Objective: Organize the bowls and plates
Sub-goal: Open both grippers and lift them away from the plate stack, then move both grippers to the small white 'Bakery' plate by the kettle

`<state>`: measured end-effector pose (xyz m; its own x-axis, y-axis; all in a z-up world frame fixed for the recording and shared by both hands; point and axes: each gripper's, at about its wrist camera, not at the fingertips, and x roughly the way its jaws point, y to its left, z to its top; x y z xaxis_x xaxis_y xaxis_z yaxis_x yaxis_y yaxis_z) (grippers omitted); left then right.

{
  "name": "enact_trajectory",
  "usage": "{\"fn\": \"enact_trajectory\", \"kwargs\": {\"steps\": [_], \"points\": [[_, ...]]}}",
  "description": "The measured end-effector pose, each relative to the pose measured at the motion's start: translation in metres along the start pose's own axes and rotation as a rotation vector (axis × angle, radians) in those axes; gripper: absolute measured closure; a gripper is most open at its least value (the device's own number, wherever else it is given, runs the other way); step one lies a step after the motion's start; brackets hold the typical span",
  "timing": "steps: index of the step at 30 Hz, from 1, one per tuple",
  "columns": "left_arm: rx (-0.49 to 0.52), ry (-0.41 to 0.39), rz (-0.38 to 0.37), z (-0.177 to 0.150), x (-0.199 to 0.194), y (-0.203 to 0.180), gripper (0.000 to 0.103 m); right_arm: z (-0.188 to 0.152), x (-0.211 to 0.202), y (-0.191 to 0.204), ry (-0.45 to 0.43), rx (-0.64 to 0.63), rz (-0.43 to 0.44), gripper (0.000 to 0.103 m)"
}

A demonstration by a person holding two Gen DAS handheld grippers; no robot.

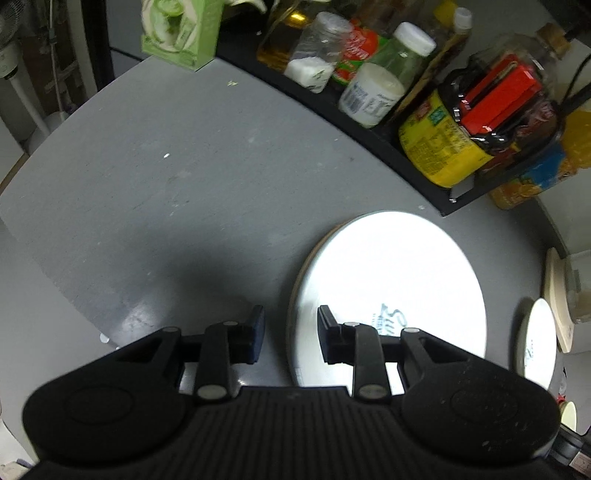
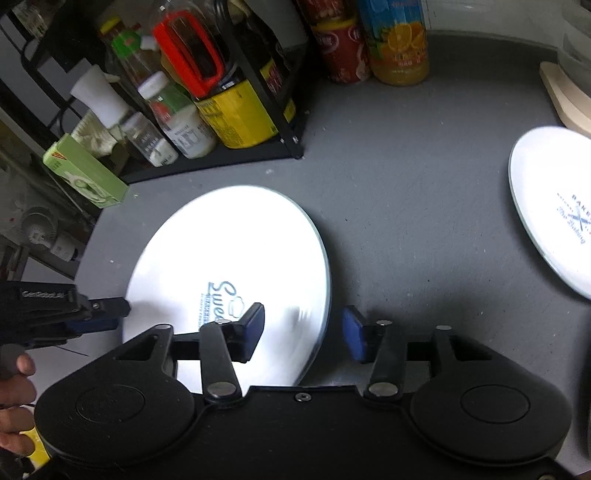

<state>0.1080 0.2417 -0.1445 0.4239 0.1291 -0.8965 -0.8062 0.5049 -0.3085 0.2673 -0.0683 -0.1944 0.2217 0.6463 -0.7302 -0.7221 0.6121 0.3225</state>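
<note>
A large white plate with blue lettering (image 1: 391, 291) (image 2: 229, 266) lies on the grey counter. My left gripper (image 1: 291, 332) is open, its jaws straddling the plate's left rim; it also shows at the left of the right wrist view (image 2: 110, 314). My right gripper (image 2: 303, 328) is open, its jaws straddling the plate's right rim. A second, smaller white plate with blue print (image 2: 554, 210) (image 1: 537, 339) lies further right on the counter, apart from both grippers.
A black rack (image 1: 332, 110) (image 2: 221, 155) of jars and bottles stands behind the large plate. A green box (image 1: 181, 33) (image 2: 85, 171) sits at its left end. Juice bottles (image 2: 399, 40) and a wooden board (image 2: 565, 99) stand at the back right.
</note>
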Motion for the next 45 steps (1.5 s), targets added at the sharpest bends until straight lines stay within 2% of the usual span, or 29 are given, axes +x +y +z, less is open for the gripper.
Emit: {"fn": "enact_trajectory", "kwargs": {"steps": [2, 3, 4, 5, 7, 12, 16, 28, 45], "points": [[0.018, -0.006, -0.001, 0.001, -0.003, -0.008, 0.072, 0.002, -0.005, 0.000, -0.009, -0.001, 0.006, 0.047], [0.022, -0.011, -0.006, 0.001, -0.005, -0.012, 0.065, 0.004, -0.009, -0.001, -0.019, -0.004, 0.004, 0.043], [0.025, -0.018, -0.011, 0.002, -0.007, -0.015, 0.056, 0.005, -0.013, -0.001, -0.030, -0.007, 0.000, 0.035], [0.030, -0.027, -0.012, 0.002, -0.008, -0.019, 0.051, 0.007, -0.016, -0.002, -0.038, -0.006, -0.002, 0.029], [0.054, -0.048, -0.004, 0.001, -0.012, -0.030, 0.039, 0.012, -0.023, -0.008, -0.049, 0.024, 0.012, 0.022], [0.104, -0.058, -0.028, 0.001, -0.013, -0.055, 0.029, 0.024, -0.043, -0.022, -0.074, 0.081, 0.016, 0.013], [0.139, -0.057, -0.052, 0.000, -0.013, -0.076, 0.027, 0.031, -0.060, -0.032, -0.114, 0.084, 0.004, 0.006], [0.232, -0.042, -0.119, -0.006, -0.011, -0.140, 0.025, 0.041, -0.096, -0.086, -0.164, 0.121, -0.075, 0.005], [0.288, 0.016, -0.173, -0.027, 0.008, -0.207, 0.025, 0.052, -0.115, -0.157, -0.134, 0.189, -0.155, 0.003]]}}
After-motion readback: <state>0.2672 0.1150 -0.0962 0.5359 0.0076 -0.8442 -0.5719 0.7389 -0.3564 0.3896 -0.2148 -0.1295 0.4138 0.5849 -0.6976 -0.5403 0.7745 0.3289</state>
